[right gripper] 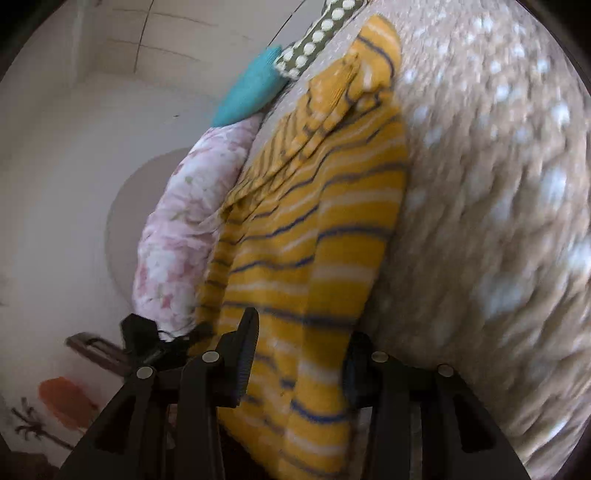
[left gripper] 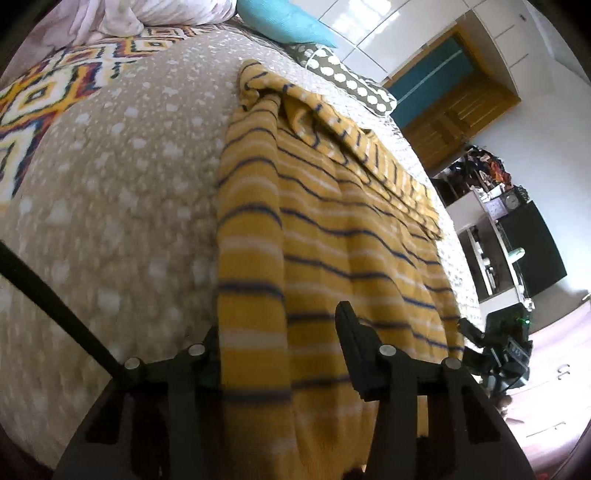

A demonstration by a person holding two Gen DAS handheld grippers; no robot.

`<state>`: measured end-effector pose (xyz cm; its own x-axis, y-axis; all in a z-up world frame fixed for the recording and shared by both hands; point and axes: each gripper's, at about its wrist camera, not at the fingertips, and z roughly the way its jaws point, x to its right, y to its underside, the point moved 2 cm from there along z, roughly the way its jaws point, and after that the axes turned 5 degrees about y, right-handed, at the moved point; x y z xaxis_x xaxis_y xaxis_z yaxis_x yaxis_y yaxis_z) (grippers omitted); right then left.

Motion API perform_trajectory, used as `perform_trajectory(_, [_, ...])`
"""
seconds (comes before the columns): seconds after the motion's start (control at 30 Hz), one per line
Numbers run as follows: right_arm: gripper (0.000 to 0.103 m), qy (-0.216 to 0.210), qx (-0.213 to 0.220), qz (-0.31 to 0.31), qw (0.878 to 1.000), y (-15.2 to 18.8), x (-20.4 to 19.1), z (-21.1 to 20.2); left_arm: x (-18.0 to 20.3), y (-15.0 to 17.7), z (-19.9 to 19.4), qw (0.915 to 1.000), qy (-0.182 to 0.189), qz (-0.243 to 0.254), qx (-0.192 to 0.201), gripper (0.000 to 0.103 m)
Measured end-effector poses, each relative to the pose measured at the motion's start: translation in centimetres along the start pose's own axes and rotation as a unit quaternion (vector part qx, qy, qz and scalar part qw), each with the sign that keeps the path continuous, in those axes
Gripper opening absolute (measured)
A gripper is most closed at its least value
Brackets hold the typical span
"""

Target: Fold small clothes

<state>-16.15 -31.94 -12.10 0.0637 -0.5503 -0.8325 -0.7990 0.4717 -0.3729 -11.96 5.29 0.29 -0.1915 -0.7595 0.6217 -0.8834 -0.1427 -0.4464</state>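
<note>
A yellow knit garment with blue and white stripes (left gripper: 325, 229) lies stretched along the beige spotted bedspread (left gripper: 122, 206). Its near hem runs between the fingers of my left gripper (left gripper: 280, 332), whose jaws stand apart around the cloth. In the right wrist view the same garment (right gripper: 314, 236) passes between the fingers of my right gripper (right gripper: 303, 339), also apart around the hem. The cloth hides whether either pair of fingers pinches it. The far end of the garment is bunched and folded over.
A teal pillow (left gripper: 284, 18), a spotted cushion (left gripper: 347, 77) and a pink floral quilt (right gripper: 184, 229) lie at the bed's head. A patterned blanket (left gripper: 48, 92) lies at the left. Shelves and a dark cabinet (left gripper: 524, 240) stand beyond the bed's edge.
</note>
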Motion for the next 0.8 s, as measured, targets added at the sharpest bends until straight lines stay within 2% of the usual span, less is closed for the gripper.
perform_trajectory(0.13, [0.044, -0.004, -0.011, -0.005, 1.000, 2.3, -0.9, -0.2, 0.4, 1.3, -0.6, 1.0000, 0.006, -0.005, 0.005, 0.046])
perform_trajectory(0.23, [0.044, 0.003, -0.021, -0.009, 1.000, 4.2, -1.6, -0.5, 0.6, 1.7, -0.4, 0.9998, -0.002, -0.014, 0.013, 0.046])
perform_trajectory(0.33, [0.044, 0.005, -0.045, -0.014, 0.999, 6.5, -2.4, 0.3, 1.1, 2.0, -0.3, 0.9993, -0.024, -0.022, 0.018, 0.046])
perform_trajectory(0.37, [0.039, 0.009, -0.049, -0.018, 0.999, 7.1, -2.6, 0.8, 1.3, 1.8, -0.1, 0.9991, -0.035, -0.021, 0.013, 0.046])
perform_trajectory(0.4, [0.036, 0.019, -0.051, -0.025, 0.998, 7.4, -2.7, 1.0, 1.3, 1.6, -0.2, 0.9987, -0.047, -0.021, 0.008, 0.040])
perform_trajectory(0.43, [0.027, 0.028, -0.052, -0.029, 0.998, 7.3, -2.6, 1.0, 1.4, 1.3, -0.2, 0.9974, -0.068, -0.024, 0.003, 0.017])
perform_trajectory(0.47, [0.013, 0.038, -0.052, -0.031, 0.997, 7.2, -2.7, 1.0, 1.4, 1.1, -0.1, 0.9967, -0.076, -0.028, -0.002, 0.008])
perform_trajectory(0.53, [0.011, 0.055, -0.056, -0.033, 0.996, 7.0, -2.5, 0.9, 1.3, 0.8, -0.9, 0.9963, -0.076, -0.041, 0.004, 0.008])
perform_trajectory(0.63, [0.009, 0.071, -0.052, -0.057, 0.994, 6.9, -3.2, -0.7, 2.0, 1.2, -3.6, 0.9953, -0.089, -0.027, 0.030, 0.008])
perform_trajectory(0.8, [0.008, 0.067, -0.047, -0.102, 0.991, 7.5, -4.5, -4.9, 2.9, 3.7, -6.6, 0.9973, -0.061, -0.024, 0.034, 0.007])
